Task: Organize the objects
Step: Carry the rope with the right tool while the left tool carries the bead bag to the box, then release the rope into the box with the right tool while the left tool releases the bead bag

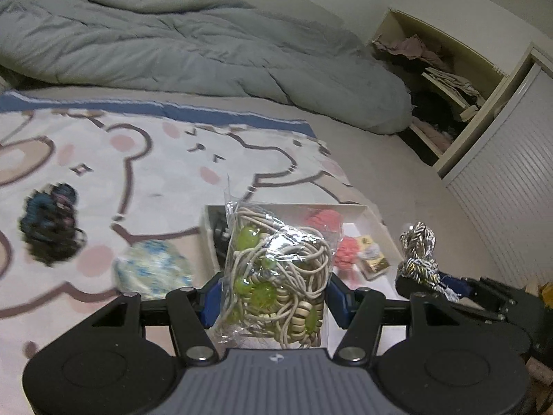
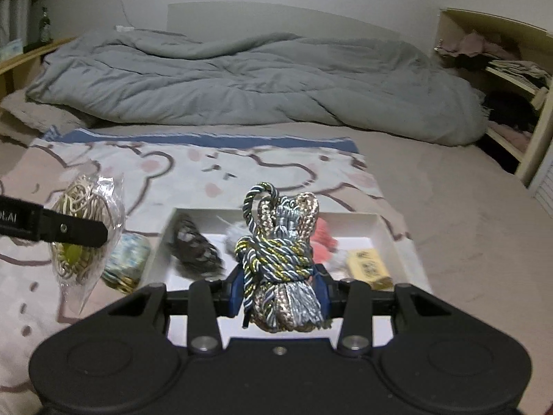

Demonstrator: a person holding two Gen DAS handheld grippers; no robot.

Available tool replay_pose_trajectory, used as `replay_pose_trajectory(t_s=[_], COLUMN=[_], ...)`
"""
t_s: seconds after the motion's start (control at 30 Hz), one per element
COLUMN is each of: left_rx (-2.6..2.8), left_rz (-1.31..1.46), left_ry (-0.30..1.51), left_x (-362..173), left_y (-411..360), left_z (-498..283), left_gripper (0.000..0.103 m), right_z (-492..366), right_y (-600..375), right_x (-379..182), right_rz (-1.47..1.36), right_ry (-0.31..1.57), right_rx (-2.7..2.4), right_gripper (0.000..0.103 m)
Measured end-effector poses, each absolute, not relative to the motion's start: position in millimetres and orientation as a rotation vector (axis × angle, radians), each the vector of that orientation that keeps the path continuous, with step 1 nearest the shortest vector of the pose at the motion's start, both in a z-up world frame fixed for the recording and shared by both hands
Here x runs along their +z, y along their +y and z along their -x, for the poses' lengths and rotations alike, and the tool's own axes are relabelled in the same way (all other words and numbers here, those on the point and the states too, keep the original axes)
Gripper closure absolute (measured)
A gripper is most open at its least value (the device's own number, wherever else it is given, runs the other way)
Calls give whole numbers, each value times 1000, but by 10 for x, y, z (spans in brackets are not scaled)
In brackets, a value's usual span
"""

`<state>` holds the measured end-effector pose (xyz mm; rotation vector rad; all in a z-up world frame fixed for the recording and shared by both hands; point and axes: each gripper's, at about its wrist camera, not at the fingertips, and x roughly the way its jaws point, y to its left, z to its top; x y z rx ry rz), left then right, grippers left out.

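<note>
In the left wrist view, a clear plastic bag of cream cord and green beads [image 1: 276, 269] is clamped between the blue pads of the left gripper [image 1: 273, 297], the jaws part-way apart because the bulky bag fills the gap. It is held upright and lifted in front of the white box [image 1: 383, 228], presumably so that it can be carried over the rim and set down inside. The bag is crinkled and glossy, and pale wooden discs are seen among the tangled cord. A pink knitted item [image 1: 325, 221] and a small yellow packet [image 1: 375, 263] already lie in the box, while a dark hair tie bundle [image 1: 52, 224] and a blue-patterned pouch [image 1: 155, 269] are left on the bear-print blanket [image 1: 103, 159], well apart from the box and beside it respectively. At the right edge the right gripper [image 1: 428, 283] is seen carrying its rope. In the right wrist view, a knotted bundle of twisted cords [image 2: 280, 256] is gripped tightly by the right gripper [image 2: 280, 290], its jaws closed on the lower part. The bundle is raised just before the white box [image 2: 376, 221], apparently bound for it too. Navy, gold, silver and tan strands are wound together, with a loop standing on top and a grey tassel hanging below.
</note>
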<state>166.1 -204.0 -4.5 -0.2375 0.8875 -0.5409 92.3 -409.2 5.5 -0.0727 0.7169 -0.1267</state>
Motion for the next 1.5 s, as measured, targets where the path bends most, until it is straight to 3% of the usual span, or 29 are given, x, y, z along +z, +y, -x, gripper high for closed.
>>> replay_pose_trajectory(t_s=[0.7, 1.43, 1.5], left_rx=[-588, -565, -564], left_rz=[422, 512, 505], left_ry=[1069, 1204, 1200], left_x=[-706, -1196, -1193], left_y=[-3234, -3704, -3722], left_z=[-1654, -1690, -1678], left_gripper=[42, 42, 37], right_z=[-822, -879, -853], right_y=[-4926, -5146, -5163], right_x=[-489, -628, -593], right_rz=[157, 151, 133], right_ry=[888, 962, 953], right_rx=[-230, -223, -232], right_gripper=[61, 63, 63])
